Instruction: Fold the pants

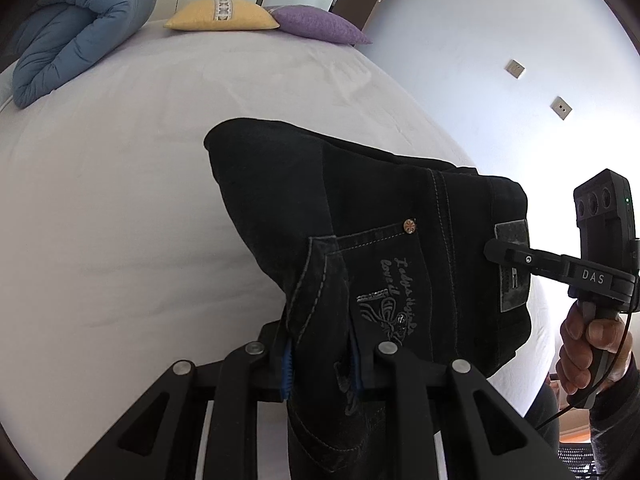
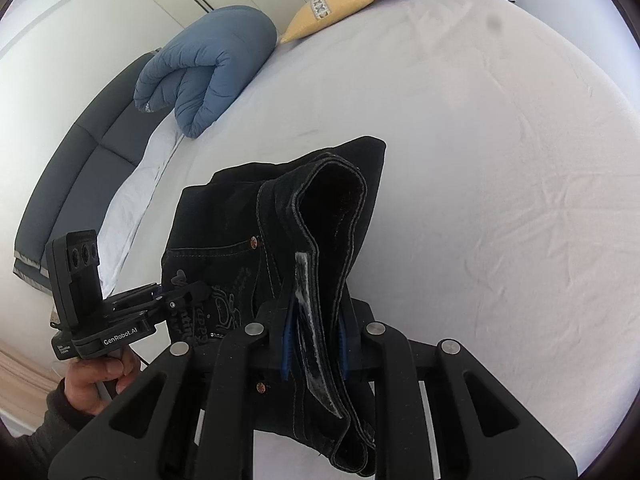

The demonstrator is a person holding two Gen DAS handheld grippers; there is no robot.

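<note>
Pants point(image 1: 360, 216) here are dark denim, so I'd guess fairly heavy, floppy but thick at the seams and waistband, not slippery. The doubled edges look like the sane place to pinch, since a single thin layer would probably slide out.

Left wrist view: the left tool point(image 1: 322, 364) is clamped narrow on a bunched edge near the back pocket, blue pads squeezing the cloth. The pants hang out ahead of it, raised over the bed point(image 1: 120, 200), with the far fold drooping toward the sheet. Off to the right, the right tool point(image 1: 498, 252) bites the waistband by the patch label, a hand point(image 1: 588, 344) on its grip.

Right wrist view: the right tool point(image 2: 314, 344) is also pinched narrow on the thick waistband stack, which runs straight between the pads and dangles below them. The rest of the pants point(image 2: 224, 224) spreads up and left from it. The left tool point(image 2: 188, 300) grips the pocket side, just left of it.
</note>
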